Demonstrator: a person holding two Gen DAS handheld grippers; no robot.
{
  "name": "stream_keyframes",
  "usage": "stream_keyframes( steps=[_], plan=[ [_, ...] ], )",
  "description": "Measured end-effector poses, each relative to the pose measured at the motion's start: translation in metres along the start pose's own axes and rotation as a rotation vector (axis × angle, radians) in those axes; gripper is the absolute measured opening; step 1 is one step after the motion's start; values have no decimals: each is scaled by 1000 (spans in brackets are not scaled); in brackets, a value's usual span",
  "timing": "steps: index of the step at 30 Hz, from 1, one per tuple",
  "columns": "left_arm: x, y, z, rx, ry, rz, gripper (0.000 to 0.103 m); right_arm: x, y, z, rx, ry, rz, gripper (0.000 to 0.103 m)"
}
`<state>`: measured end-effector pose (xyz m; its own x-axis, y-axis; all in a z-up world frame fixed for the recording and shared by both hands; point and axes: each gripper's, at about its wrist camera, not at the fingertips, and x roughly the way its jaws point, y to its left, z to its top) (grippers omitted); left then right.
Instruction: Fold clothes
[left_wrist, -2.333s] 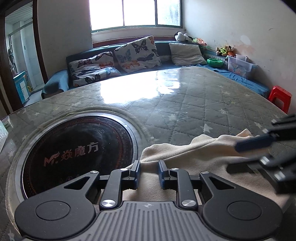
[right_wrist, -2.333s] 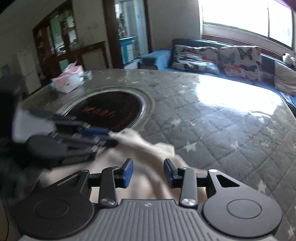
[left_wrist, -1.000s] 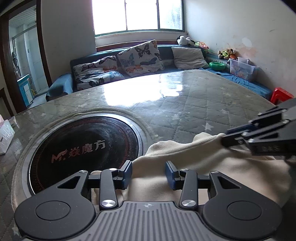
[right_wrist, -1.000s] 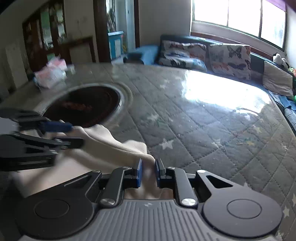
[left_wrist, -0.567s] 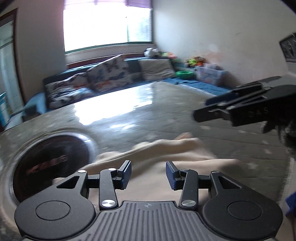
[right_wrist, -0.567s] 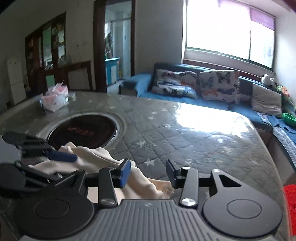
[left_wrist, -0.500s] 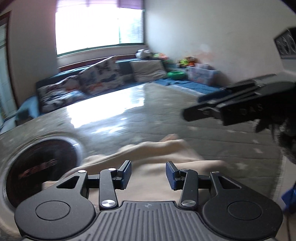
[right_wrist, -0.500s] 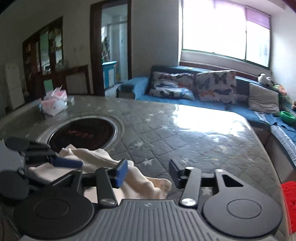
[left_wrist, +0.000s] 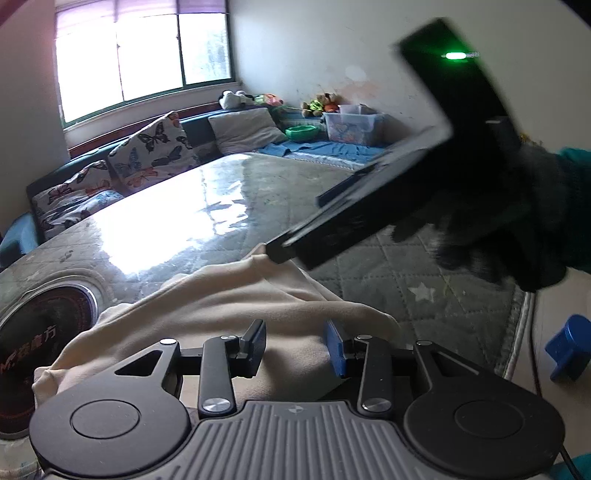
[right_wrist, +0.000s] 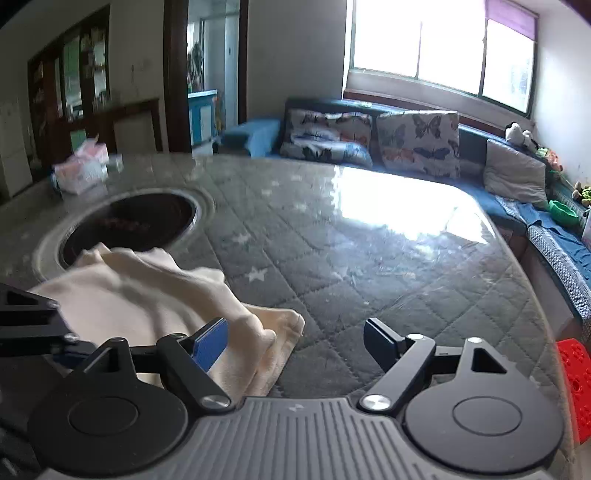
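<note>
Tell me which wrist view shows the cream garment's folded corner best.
The right wrist view: the cream garment lies bunched on the table, its layered corner in plain sight. The left wrist view shows only its rumpled upper side; the corner is out of sight.

Quilted table (right_wrist: 369, 258), cream garment (right_wrist: 147, 295), tissue pack (right_wrist: 81, 171)

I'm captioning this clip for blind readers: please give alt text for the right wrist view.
The right gripper, jaws opening and empty, hovers beside a crumpled cream garment on a quilted grey table. A round dark inset lies beyond the cloth.
</note>
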<state>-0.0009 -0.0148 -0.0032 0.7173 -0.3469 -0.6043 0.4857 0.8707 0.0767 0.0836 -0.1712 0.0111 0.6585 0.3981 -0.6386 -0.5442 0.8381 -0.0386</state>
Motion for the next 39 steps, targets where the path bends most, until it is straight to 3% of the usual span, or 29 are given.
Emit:
stream_keyframes(
  steps=[9,14,19,27,32,39],
  plan=[
    [4,-4,-7,34,13,-24,38,43,2,-5,-37,96,-38,84],
    [5,-14,-10,75,13,-26,39,49,-3,-5,-13,100,-45,93],
    [5,-17,-11,88,5,-18,39,41,-5,-4,-3,82,-49,93],
    [-13,-4,-16,34,-27,-15,40,-4,9,-13,-35,8,-44,93],
    [-38,17,-25,-31,-38,30,41,-27,23,-27,-64,-25,-41,94],
    [-66,64,-46,-178,-34,183,41,-37,39,-45,-146,-71,-81,94]
  ],
)
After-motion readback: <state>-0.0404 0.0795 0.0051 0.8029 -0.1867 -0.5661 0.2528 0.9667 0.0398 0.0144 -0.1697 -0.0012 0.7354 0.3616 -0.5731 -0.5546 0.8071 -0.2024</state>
